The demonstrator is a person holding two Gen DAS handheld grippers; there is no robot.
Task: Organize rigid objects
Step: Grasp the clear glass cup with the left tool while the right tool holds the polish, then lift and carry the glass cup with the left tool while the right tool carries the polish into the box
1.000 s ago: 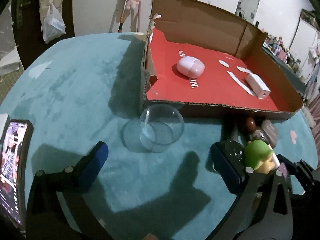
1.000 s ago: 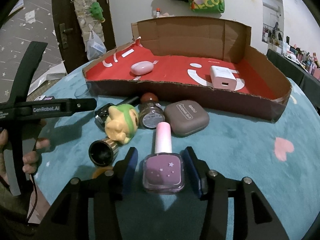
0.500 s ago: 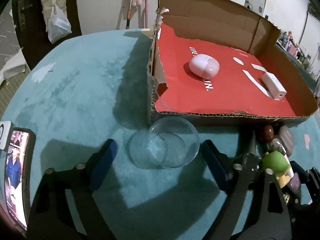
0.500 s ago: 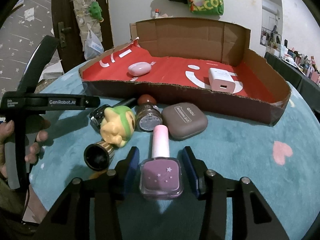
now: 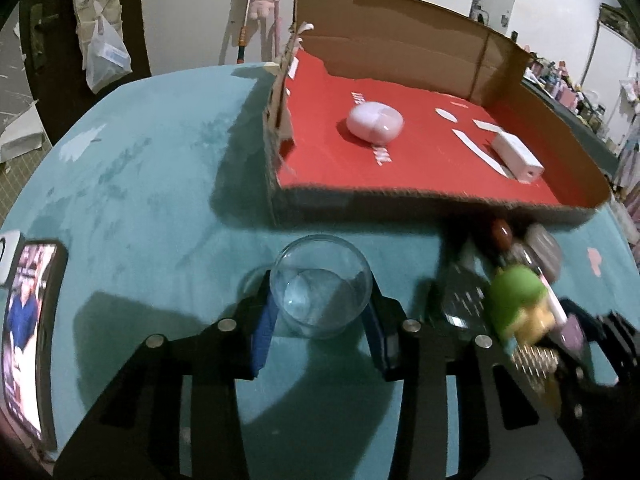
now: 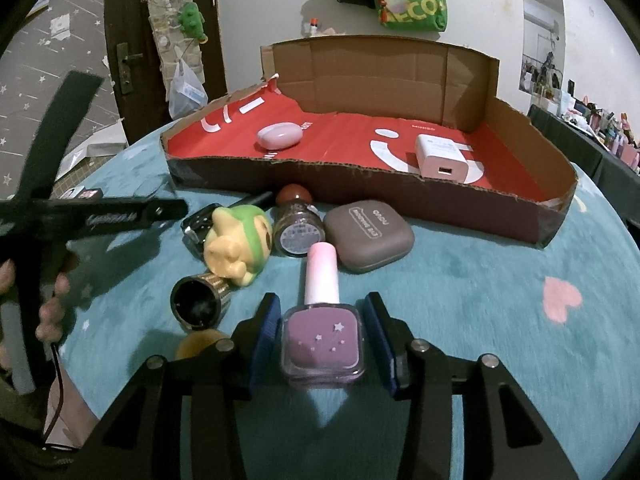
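Note:
A clear glass cup [image 5: 320,292] stands on the teal tabletop, just in front of the cardboard box [image 5: 440,200]. My left gripper [image 5: 320,294] is closing around it, and both blue pads touch its sides. In the right wrist view a purple nail polish bottle [image 6: 322,344] with a pink cap lies flat. My right gripper [image 6: 322,308] is shut on its body. A pink egg-shaped case [image 6: 279,137] and a white charger [image 6: 440,152] lie on the box's red lining.
Beyond the polish bottle sit a green-hatted figurine [image 6: 236,236], a glitter bottle [image 6: 298,226], a brown case [image 6: 368,234] and a black-and-gold tube [image 6: 198,304]. A lit phone [image 5: 28,320] lies at the table's left edge. A person's hand [image 6: 48,300] holds the left tool.
My left gripper has moved forward around the glass cup and its jaws have narrowed from wide open until the pads touch it. The right gripper's pads have tightened slightly on the polish bottle.

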